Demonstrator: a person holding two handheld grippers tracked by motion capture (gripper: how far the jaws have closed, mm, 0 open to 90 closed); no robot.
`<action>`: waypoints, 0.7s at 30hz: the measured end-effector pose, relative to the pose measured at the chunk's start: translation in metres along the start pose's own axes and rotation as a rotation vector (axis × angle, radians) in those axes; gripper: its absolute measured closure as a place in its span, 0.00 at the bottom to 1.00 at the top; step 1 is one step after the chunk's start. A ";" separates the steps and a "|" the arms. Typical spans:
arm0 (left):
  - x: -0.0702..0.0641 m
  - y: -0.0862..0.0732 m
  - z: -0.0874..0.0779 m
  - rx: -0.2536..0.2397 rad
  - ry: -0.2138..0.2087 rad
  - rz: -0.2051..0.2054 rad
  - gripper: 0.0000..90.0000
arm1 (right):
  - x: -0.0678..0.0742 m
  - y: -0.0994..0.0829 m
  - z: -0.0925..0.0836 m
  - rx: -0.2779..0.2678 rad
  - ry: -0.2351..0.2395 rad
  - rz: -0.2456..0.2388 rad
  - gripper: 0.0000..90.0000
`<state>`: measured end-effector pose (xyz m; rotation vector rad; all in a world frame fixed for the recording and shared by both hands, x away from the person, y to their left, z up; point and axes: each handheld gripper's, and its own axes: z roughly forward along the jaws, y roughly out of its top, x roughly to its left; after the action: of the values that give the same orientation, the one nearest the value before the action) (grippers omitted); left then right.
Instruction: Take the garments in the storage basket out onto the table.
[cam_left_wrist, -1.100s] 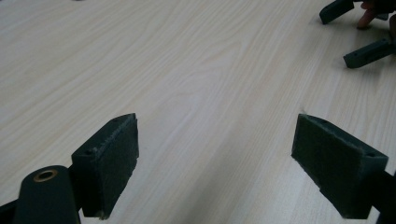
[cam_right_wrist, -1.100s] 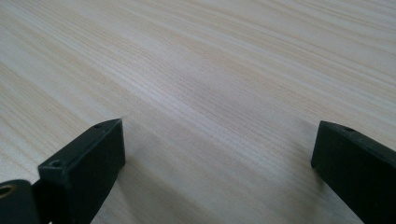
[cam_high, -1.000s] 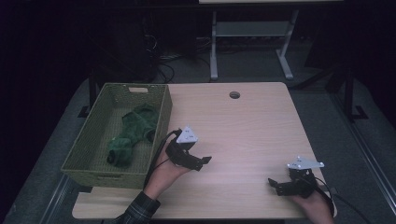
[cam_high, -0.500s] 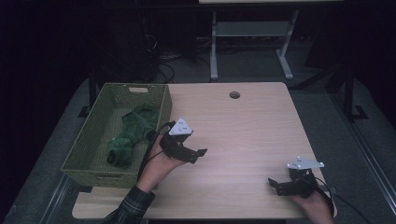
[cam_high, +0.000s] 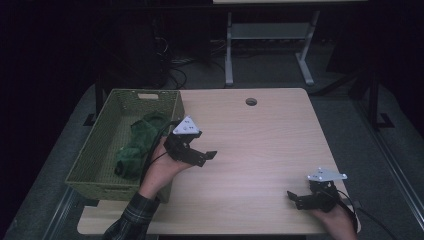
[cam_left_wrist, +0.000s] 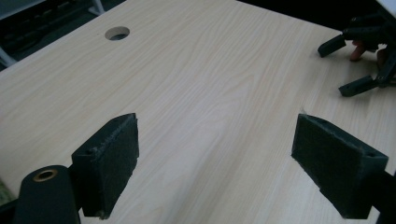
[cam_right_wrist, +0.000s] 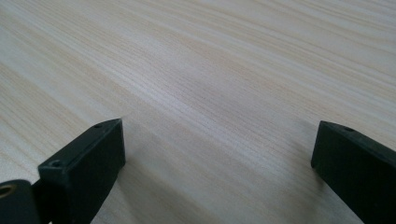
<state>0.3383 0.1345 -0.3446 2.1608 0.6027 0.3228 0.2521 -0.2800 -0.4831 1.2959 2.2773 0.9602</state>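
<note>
A green mesh basket (cam_high: 98, 148) stands on the left of the light wooden table (cam_high: 260, 145), with a crumpled green cloth (cam_high: 136, 148) lying inside. My left gripper (cam_high: 206, 157) hovers just right of the basket's near corner, held in a hand with a plaid sleeve. It is open with nothing between its jaws. The left gripper view has my left gripper (cam_left_wrist: 217, 140) over bare wood, and the right gripper (cam_left_wrist: 348, 65) farther off. At the front right corner my right gripper (cam_high: 294, 199) sits low over the table, open and empty. Bare wood lies between the jaws of my right gripper (cam_right_wrist: 215, 149).
A round cable hole (cam_high: 251, 101) sits near the table's far edge and appears as the hole (cam_left_wrist: 117, 33) in the left gripper view. Behind the table stand a grey metal frame (cam_high: 265, 35) and cables on a dark floor.
My left gripper has risen a little and shifted left toward the basket. The right gripper has stayed where it was.
</note>
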 end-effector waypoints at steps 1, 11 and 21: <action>0.001 0.000 -0.001 -0.002 -0.001 -0.005 0.16 | 0.000 0.000 0.000 0.000 0.000 0.001 0.03; 0.017 -0.001 -0.013 0.022 -0.014 -0.029 0.16 | 0.000 0.000 0.000 0.000 0.001 0.000 0.03; 0.031 -0.007 -0.034 0.012 0.023 -0.042 0.17 | 0.000 0.000 0.000 0.000 0.002 -0.002 0.03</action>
<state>0.3475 0.1771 -0.3294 2.1552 0.6631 0.3230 0.2521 -0.2801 -0.4831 1.2935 2.2792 0.9614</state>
